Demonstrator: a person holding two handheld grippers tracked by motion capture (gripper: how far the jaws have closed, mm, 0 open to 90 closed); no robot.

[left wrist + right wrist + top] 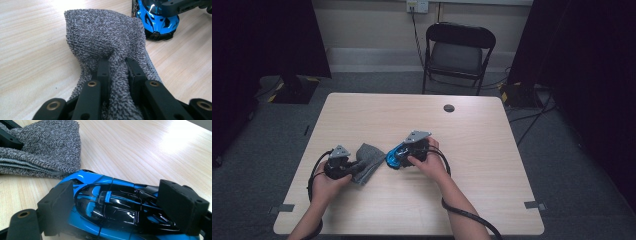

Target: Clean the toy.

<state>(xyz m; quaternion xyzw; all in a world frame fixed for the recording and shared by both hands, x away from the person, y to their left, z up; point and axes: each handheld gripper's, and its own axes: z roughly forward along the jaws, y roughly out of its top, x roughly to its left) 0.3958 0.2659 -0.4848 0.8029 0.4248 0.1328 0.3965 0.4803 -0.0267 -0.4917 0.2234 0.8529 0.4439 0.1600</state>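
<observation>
The left gripper [117, 67] has its two black jaws pinched nearly together on a bunched fold of the grey terry-cloth towel [107, 37], the pile squeezed up between the pads and spilling over both sides of them. From that pinch the cloth fans out forward and lies on the pale wood-grain table [30, 50], folded into a few layers along one edge as the right gripper view shows it [45, 150].

The right gripper [120, 207] stands much wider, its padded jaws set against the two ends of the glossy blue and black toy sports car [110, 205], one pad at the nose and one at the tail, with the car's roof showing between them. The car sits low on the table, just beside the towel's far edge, the two close but not touching as far as I can tell.

From the high view both grippers [343, 165] [409, 150] sit in the near half of the table, towel [368, 159] at the left, car [396, 156] at the right. A black folding chair [458, 52] stands beyond the far edge.
</observation>
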